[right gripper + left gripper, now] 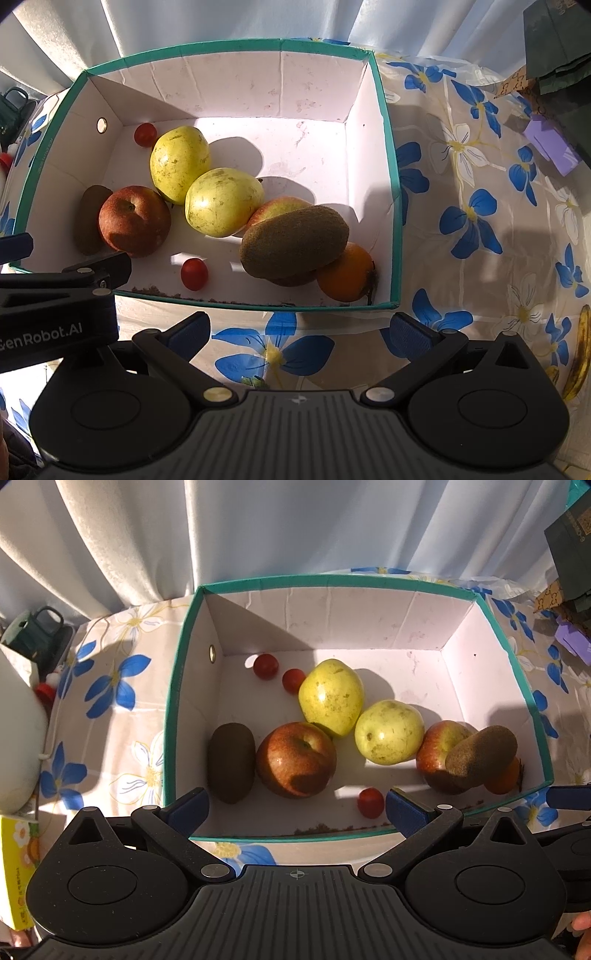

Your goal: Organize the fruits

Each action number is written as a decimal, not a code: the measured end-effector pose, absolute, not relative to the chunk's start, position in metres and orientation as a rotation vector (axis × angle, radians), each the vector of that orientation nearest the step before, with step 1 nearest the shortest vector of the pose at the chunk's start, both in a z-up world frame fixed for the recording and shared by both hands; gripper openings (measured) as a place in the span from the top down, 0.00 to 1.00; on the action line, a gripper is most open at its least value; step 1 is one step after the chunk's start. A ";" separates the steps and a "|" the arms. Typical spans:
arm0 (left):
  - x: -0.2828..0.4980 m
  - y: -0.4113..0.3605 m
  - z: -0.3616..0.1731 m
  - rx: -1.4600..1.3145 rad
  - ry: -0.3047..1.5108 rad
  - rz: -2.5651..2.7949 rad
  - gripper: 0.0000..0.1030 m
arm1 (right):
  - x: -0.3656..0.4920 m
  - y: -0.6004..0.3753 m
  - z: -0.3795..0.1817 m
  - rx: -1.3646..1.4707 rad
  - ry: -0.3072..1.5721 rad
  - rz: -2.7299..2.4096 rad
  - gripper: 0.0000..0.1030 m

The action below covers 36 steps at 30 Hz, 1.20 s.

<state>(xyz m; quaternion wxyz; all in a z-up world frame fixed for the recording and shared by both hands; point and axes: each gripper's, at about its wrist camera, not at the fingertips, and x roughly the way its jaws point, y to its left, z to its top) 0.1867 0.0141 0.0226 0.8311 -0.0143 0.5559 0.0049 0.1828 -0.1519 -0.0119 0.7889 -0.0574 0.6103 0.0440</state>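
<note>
Above the teal-rimmed box (177, 701) of fruit, both tools, left (297, 810) and right (301, 332), hang released and empty.

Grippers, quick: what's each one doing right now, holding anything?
Left gripper: open, jaws wide, empty, at the box's near rim.
Right gripper: open, empty, over the tablecloth.

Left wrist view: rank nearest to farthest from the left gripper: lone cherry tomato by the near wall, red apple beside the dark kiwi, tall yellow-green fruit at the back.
1. Cherry tomato, just inside the near wall, by the left gripper.
2. Red apple, middle-left.
3. Tall yellow-green fruit, farther back, centre.
</note>
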 end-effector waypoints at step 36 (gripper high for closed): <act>0.188 0.013 0.021 -0.019 1.183 0.017 0.00 | 0.184 -0.149 -0.013 -0.129 1.315 0.100 0.00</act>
